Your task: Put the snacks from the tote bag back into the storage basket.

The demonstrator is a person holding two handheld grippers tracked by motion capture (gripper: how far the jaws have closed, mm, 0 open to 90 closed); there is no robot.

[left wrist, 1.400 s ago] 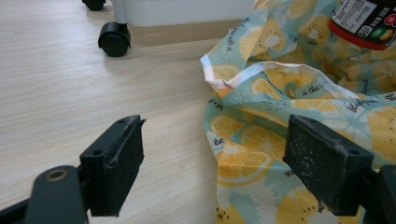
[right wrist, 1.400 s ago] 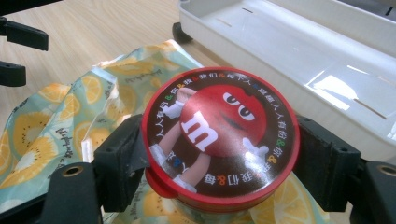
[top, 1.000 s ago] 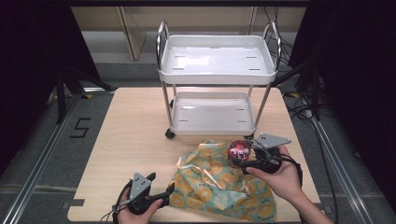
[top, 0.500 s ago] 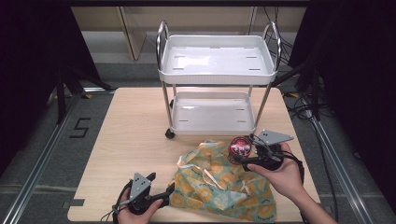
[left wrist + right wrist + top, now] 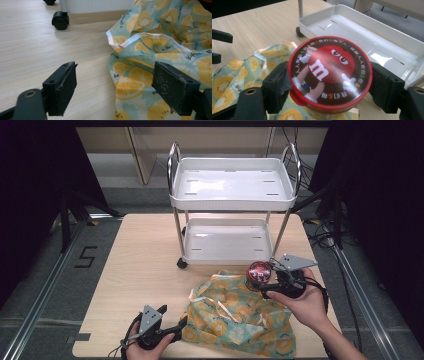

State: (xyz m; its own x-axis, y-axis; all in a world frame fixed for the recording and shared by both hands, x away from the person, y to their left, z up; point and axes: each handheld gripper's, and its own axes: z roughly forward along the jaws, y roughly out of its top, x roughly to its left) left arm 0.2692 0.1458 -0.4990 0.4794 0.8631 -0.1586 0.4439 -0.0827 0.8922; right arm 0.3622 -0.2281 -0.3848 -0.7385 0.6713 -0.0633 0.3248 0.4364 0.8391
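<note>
My right gripper (image 5: 261, 281) (image 5: 329, 85) is shut on a round red candy tin (image 5: 259, 270) (image 5: 329, 75) with a cartoon figure on its lid, one jaw pressed against each side. It holds the tin above the far right part of a fruit-print fabric bag (image 5: 235, 315) (image 5: 239, 75) that lies crumpled on the wooden table (image 5: 145, 260). My left gripper (image 5: 184, 324) (image 5: 115, 87) rests low at the bag's near left edge, jaws wide open, with the bag's hem (image 5: 130, 82) lying between them untouched. A white strap (image 5: 140, 40) runs across the bag.
A white two-shelf cart (image 5: 232, 185) stands on the table just beyond the bag, its lower shelf (image 5: 227, 242) (image 5: 372, 32) close behind the tin and a black caster (image 5: 60, 20) (image 5: 182, 263) at its near left corner. Bare tabletop lies to the left.
The right gripper with the tin has shifted slightly right and away from me, towards the cart's lower shelf. The left gripper has stayed put.
</note>
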